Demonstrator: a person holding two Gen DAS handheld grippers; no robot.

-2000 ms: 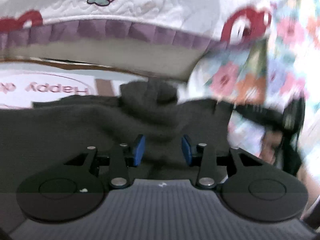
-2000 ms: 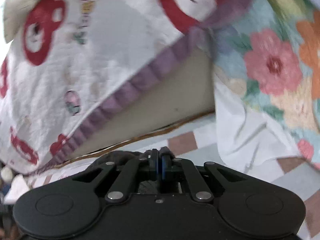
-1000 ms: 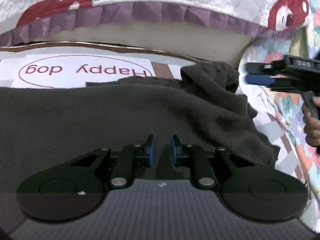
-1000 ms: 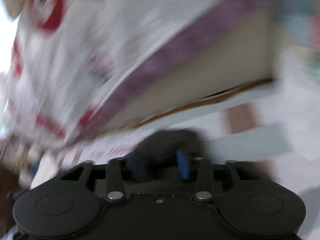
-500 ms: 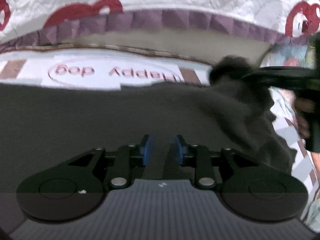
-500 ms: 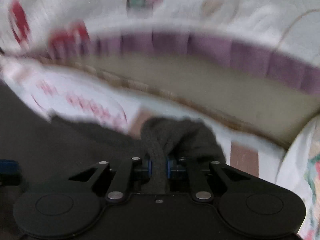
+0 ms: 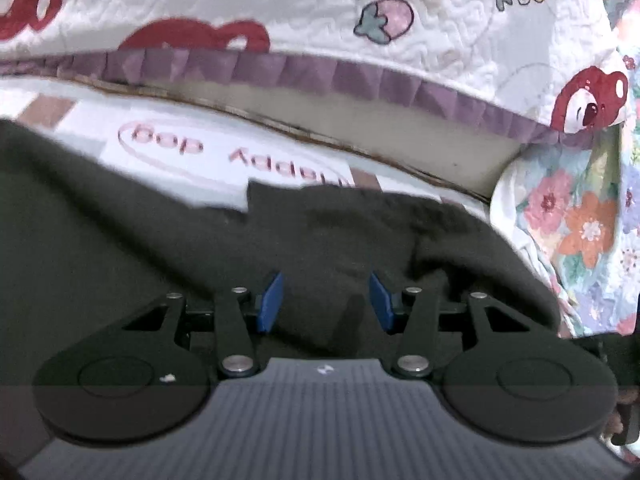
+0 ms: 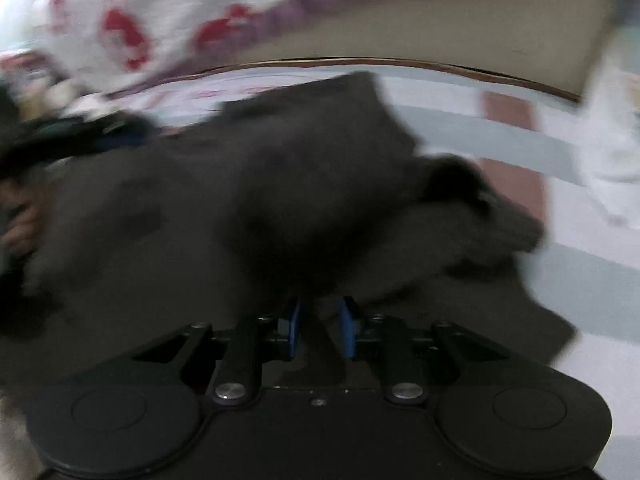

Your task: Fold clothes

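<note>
A dark grey knit garment (image 7: 328,236) lies spread on a white mat printed "Happy dog" (image 7: 224,152). My left gripper (image 7: 326,300) is open, its blue pads wide apart just above the cloth, holding nothing. In the blurred right wrist view the same garment (image 8: 304,184) lies with a folded-over part in the middle. My right gripper (image 8: 319,328) has its blue pads partly apart over the cloth, gripping nothing that I can see. The other gripper and a hand show at the left edge (image 8: 52,140).
A white quilt with red bears and a purple ruffle (image 7: 360,76) hangs behind the mat. A floral cloth (image 7: 580,220) lies at the right. The mat has grey and brown checks (image 8: 508,140) to the right of the garment.
My left gripper has opened wide. My right gripper has let go of the bunched cloth it held and pulled back; the garment's raised part now lies flatter.
</note>
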